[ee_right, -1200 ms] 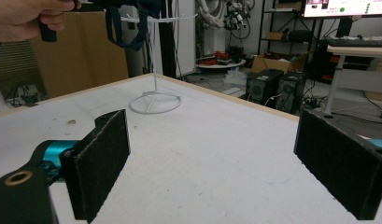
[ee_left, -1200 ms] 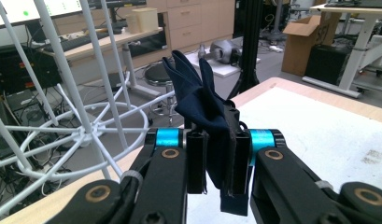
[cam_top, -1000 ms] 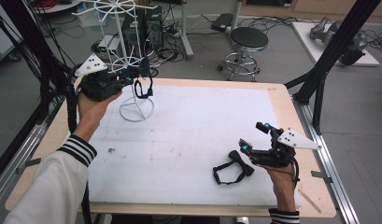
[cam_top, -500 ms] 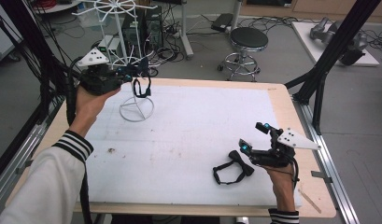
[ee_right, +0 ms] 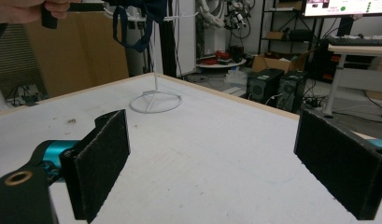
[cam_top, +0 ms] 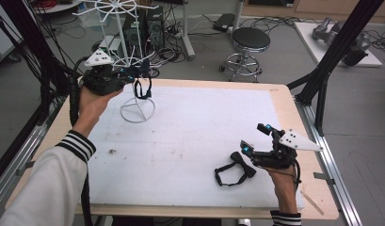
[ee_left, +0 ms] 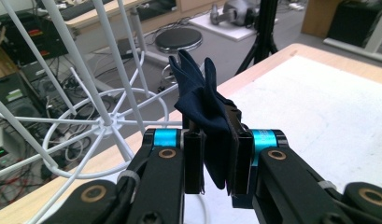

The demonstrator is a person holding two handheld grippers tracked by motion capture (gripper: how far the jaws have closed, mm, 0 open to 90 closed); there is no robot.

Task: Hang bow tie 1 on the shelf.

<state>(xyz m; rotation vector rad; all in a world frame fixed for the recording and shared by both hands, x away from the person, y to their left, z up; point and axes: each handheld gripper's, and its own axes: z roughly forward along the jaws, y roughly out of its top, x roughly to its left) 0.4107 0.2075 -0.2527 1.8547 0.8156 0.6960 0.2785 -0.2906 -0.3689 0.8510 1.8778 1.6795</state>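
The navy bow tie (ee_left: 203, 122), clamped between the left gripper (cam_top: 133, 75)'s jaws, is being lifted higher toward the white wire rack (cam_top: 116, 9), while the right gripper (cam_top: 256, 140) is being held wide beside another bow tie (cam_top: 233, 170) on the worktop (cam_top: 190, 122).

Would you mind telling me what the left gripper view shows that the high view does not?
The left gripper view alone shows how the left claw pinches the dark navy fabric bow tie between its black pads. The high view alone shows the right claw open beside a second black bow tie lying on the white table cover. Both share the white wire stand and the round black stool.
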